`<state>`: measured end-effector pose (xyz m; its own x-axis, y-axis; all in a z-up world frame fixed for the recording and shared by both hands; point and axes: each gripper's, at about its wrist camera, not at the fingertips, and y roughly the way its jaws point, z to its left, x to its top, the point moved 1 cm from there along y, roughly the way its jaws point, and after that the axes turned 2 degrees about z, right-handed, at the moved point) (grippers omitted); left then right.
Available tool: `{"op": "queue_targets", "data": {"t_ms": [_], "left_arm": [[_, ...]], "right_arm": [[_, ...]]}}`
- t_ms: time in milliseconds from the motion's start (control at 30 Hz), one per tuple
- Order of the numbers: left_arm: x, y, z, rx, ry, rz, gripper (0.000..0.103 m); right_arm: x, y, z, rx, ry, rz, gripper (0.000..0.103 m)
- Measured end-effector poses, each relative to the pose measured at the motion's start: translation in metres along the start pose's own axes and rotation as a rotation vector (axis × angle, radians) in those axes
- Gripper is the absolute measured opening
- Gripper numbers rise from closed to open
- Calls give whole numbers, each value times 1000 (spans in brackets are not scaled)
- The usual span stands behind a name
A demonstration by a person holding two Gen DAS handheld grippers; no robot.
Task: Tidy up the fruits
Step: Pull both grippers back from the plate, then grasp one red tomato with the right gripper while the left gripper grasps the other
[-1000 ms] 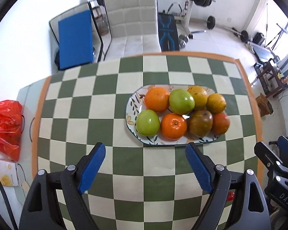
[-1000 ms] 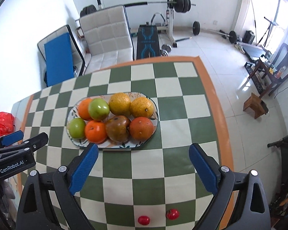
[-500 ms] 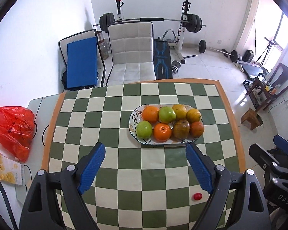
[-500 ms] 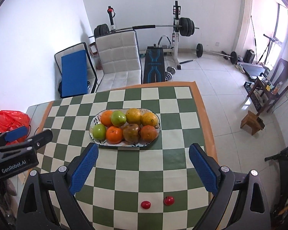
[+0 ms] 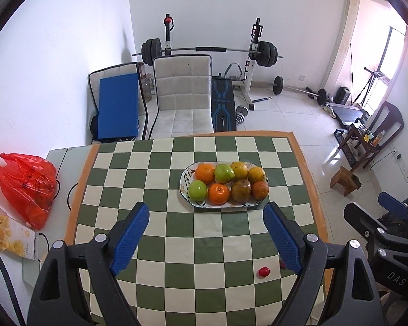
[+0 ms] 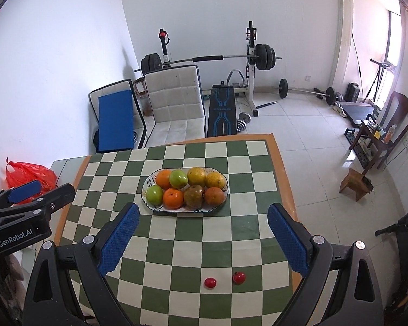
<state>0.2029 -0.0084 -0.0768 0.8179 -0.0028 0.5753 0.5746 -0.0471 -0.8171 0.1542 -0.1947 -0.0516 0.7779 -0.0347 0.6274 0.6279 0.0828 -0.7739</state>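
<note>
One cherry tomato (image 5: 282,264) sits half hidden behind the left gripper's (image 5: 206,235) right finger. At nine o'clock, the snack box (image 5: 6,233) is cut off.

Both tongs drawn back and up, plate (image 5: 186,190) farther off

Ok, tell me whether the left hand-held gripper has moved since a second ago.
Yes: the left hand-held gripper has backed away from the fruit plate, which now looks smaller and farther.
</note>
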Motion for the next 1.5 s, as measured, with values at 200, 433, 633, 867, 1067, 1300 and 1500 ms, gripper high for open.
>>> {"op": "queue_targets", "data": {"t_ms": [200, 433, 633, 867, 1067, 1300, 1500], "left_arm": [[-4, -14, -1, -9, -1, -12, 86], [-8, -17, -2, -4, 2, -16, 86], [-8, -7, -1, -8, -18, 14, 86], [-21, 63, -20, 25, 44, 144, 103], [-60, 161, -51, 56, 124, 392, 103], [-106, 238, -91, 26, 223, 596, 103], [-134, 272, -116, -10, 295, 710, 103]], "right_arm": [[-2, -15, 2, 8, -2, -13, 97], [-4, -19, 2, 24, 6, -8, 97], [-4, -1, -7, 74, 41, 7, 97], [-60, 103, -61, 40, 163, 256, 96], [-141, 202, -109, 53, 310, 482, 68], [-199, 273, -124, 58, 357, 610, 45], [-216, 279, -131, 39, 373, 613, 32]]}}
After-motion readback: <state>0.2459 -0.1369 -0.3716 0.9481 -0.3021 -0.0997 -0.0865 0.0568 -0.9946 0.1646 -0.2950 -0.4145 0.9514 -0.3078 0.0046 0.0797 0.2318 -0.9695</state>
